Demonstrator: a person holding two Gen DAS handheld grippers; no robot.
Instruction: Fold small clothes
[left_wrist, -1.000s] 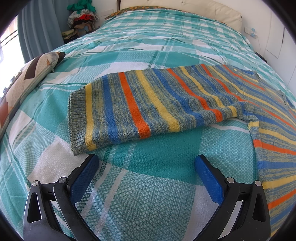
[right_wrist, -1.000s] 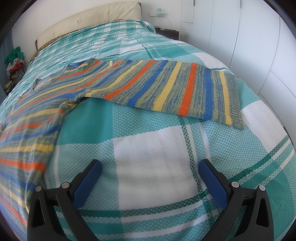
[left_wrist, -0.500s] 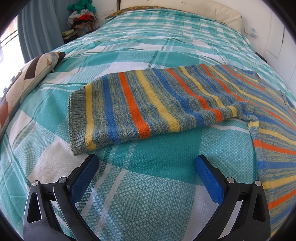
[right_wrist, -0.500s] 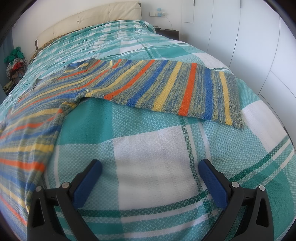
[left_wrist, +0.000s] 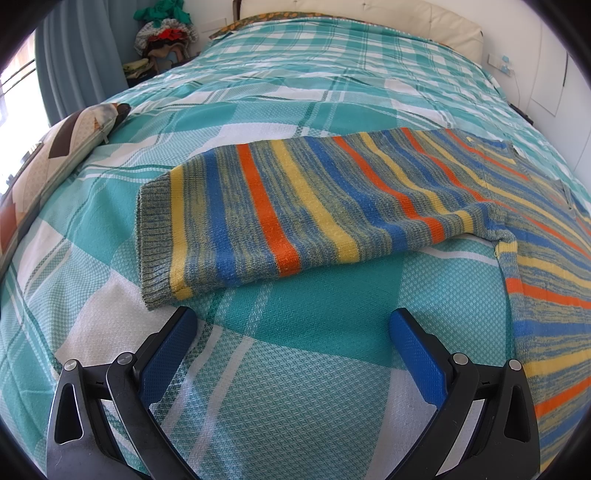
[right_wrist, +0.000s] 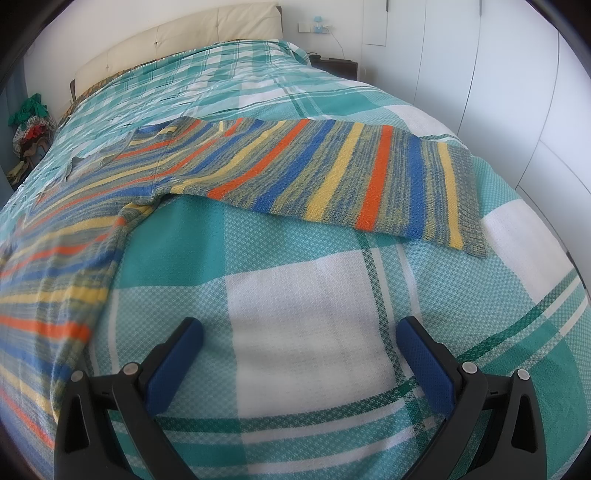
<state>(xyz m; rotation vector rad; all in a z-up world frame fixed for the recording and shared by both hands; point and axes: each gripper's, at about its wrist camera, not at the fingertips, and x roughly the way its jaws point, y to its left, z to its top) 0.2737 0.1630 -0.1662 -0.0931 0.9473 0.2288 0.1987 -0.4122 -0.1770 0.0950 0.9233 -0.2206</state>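
Leftmost, a patterned cushion lies at the bed's edge. Next, the left claw hangs spread wide and empty over the teal plaid bedspread, just short of the striped knit sweater, whose sleeve cuff lies flat nearby. Rightward, the right claw is likewise spread and empty, near the other sleeve, beside white wardrobe doors.

Both cameras sit low and close over the plaid bedspread, facing the headboard at frame top. The left wrist view holds the striped sweater mid-frame and right; the right wrist view shares it mid-frame and left.
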